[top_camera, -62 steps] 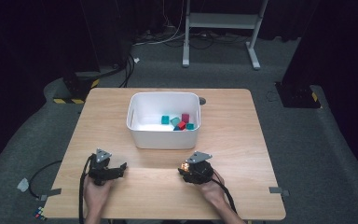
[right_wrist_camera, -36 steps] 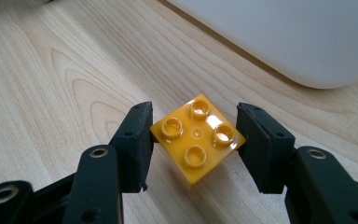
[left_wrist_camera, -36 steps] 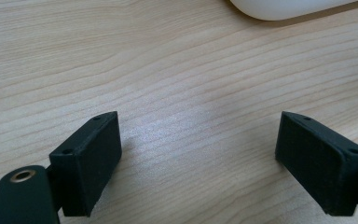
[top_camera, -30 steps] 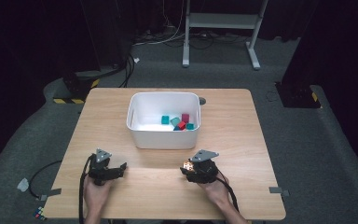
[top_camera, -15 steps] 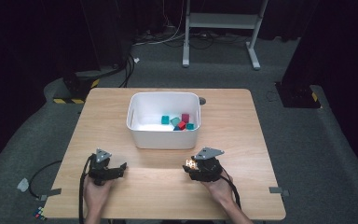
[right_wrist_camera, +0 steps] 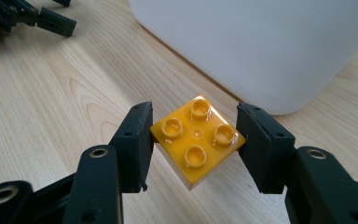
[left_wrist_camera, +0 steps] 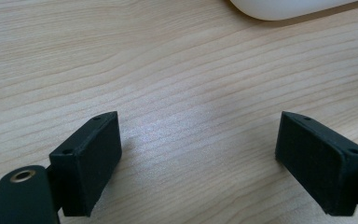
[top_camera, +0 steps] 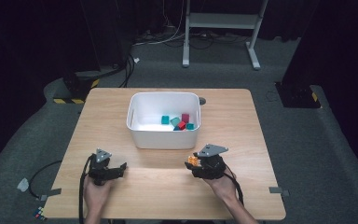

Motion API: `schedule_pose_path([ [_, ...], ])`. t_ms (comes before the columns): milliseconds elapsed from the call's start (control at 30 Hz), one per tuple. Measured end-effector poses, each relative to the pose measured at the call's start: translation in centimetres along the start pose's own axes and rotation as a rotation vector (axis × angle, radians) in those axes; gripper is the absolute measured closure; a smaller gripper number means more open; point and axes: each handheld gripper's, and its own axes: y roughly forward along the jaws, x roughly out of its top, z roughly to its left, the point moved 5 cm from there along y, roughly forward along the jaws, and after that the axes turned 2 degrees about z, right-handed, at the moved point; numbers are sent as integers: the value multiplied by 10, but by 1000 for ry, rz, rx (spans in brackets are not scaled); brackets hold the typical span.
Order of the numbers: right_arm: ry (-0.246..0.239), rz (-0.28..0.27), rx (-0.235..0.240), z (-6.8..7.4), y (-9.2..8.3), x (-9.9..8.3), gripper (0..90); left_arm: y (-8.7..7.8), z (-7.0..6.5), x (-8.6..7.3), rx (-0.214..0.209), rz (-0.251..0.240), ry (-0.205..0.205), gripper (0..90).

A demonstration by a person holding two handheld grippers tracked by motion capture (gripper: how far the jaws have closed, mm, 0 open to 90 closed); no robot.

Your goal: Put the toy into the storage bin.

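Note:
My right gripper [right_wrist_camera: 196, 140] is shut on a yellow four-stud brick [right_wrist_camera: 196, 140], held studs up just above the wood. In the high view that gripper [top_camera: 193, 163] hovers at the table's front right with the yellow brick [top_camera: 192, 160] at its tip, a short way in front of the white bin [top_camera: 140, 135]. The bin's wall [right_wrist_camera: 261, 46] rises right behind the brick in the right gripper view. My left gripper [top_camera: 119, 168] rests at the front left, jaws wide apart. Nothing but bare wood lies between its pads [left_wrist_camera: 91, 158].
Inside the bin lie several small bricks, teal [top_camera: 165, 120] and red [top_camera: 185, 117] among them. A dark round hole [top_camera: 202, 101] marks the tabletop behind the bin. The wooden table [top_camera: 242, 121] has bare room on both sides. Grey floor, cables and a stand lie beyond.
My right gripper has lifted slightly off the table with the yellow brick and shifted a little to the right. The left gripper has stayed put.

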Motion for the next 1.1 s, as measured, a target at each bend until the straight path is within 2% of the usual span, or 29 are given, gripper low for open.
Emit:
schedule_pose_path([
  [567, 9, -31, -4, -12, -17, 15, 474, 0, 0, 0, 0, 0, 0, 144],
  [1100, 13, -92, -4, -19, -38, 34, 474, 0, 0, 0, 0, 0, 0, 144],
])
